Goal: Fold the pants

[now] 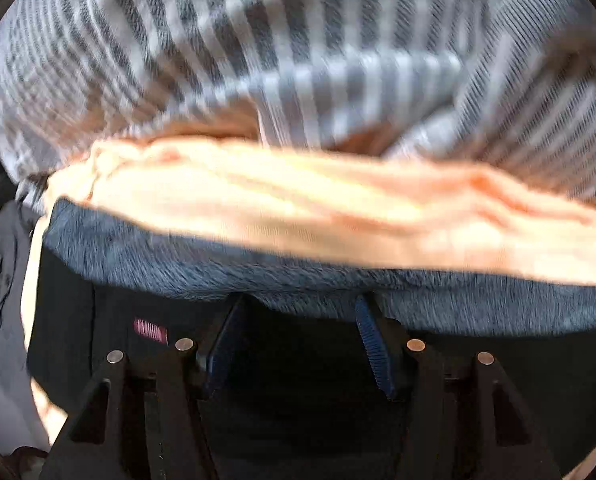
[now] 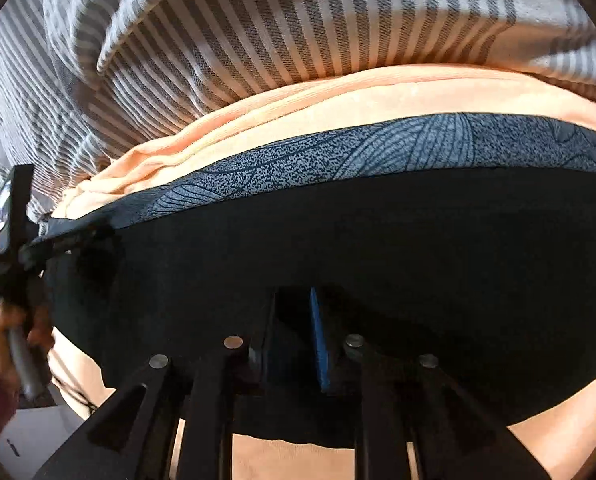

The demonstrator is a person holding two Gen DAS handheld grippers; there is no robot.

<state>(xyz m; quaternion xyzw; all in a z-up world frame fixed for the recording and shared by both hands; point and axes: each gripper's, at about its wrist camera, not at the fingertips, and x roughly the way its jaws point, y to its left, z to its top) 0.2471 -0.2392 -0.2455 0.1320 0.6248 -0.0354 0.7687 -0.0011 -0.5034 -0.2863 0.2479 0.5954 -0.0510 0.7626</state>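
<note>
Striped bedding (image 2: 298, 40) behind, peach sheet (image 2: 337, 96) below | black pants (image 2: 377, 248) spread flat, patterned edge (image 2: 377, 148) far | left gripper (image 1: 298, 344) jaws apart – empty | right gripper (image 2: 294, 340) nearly together, grip uncertain | progress: a wide panel remains – folds left.

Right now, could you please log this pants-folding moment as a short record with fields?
garment: black pants, spread under both tools
pattern: blue leaf-print panel along the pants' far edge
underneath: peach cloth
behind: grey-striped bedding
left gripper: jaws apart, over the black fabric; nothing seen between them
right gripper: jaws nearly together; a grip on fabric cannot be judged
image quality: left wrist view blurred
</note>
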